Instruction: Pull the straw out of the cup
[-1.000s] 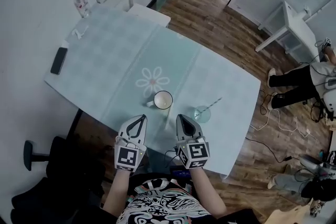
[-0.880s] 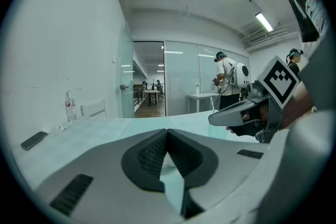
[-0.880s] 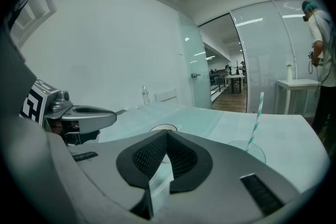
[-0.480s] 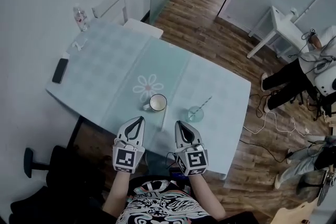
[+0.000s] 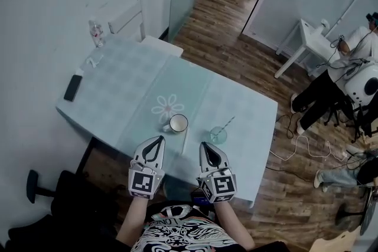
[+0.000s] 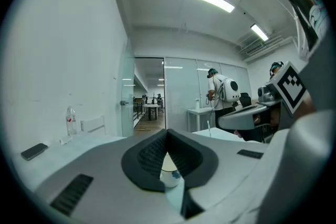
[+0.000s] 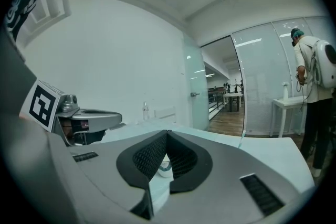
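Head view: left gripper (image 5: 157, 139) beside right gripper (image 5: 204, 145), jaws together.

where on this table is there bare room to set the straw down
The widest bare patch lies between the phone at the left edge and the flower print. The right end beyond the glass cup is free too. Crowded near edge: mug, glass cup and straw sit close.
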A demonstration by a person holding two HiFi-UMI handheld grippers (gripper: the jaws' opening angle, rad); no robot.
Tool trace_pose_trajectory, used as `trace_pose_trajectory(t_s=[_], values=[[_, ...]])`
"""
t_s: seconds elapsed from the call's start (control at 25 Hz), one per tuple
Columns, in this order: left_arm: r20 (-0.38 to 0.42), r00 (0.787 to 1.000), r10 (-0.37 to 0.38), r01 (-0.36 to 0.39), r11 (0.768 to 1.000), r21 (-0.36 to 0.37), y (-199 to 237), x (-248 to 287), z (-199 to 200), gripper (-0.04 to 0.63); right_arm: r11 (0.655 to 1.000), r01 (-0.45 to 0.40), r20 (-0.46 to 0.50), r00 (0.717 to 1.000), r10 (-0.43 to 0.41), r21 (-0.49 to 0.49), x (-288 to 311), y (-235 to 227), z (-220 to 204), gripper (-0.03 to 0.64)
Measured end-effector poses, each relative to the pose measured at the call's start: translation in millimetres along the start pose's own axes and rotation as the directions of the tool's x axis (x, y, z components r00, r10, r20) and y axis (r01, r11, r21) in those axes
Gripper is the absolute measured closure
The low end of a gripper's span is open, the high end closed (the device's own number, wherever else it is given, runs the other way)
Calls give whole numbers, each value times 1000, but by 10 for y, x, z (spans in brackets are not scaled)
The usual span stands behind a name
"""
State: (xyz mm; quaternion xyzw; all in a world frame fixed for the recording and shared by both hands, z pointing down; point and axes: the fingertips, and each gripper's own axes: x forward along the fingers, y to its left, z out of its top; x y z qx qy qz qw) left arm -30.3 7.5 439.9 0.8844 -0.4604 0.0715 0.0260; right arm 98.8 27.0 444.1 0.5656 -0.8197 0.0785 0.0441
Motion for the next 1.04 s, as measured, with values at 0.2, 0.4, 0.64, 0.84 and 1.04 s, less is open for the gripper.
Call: trace_pose_trajectory(t_s=[0.2, 0.4, 0.64, 0.84, 1.04], values=[[20, 1000, 6, -7, 1000, 5, -7, -5, -25, 597, 1000, 10, 14, 1000, -10, -7, -30, -33, 37, 612], [18, 1000, 13, -13, 1000, 5, 37, -19, -31, 597, 1000, 18, 1, 1000, -18, 10, -53, -34, -25, 612], [-1, 1000, 17, -17, 1000, -1, 60, -38, -117, 597, 999, 16, 4, 1000, -16, 29, -79, -39, -69, 612], [4, 1000, 21, -21, 1000, 3, 89, -43, -117, 597, 999, 19, 3, 1000, -19, 38, -67, -54, -78, 612], [-25, 999, 21, -21, 1000, 1, 147, -63, -164, 597, 999, 21, -7, 1000, -21, 45, -15, -30, -108, 612]])
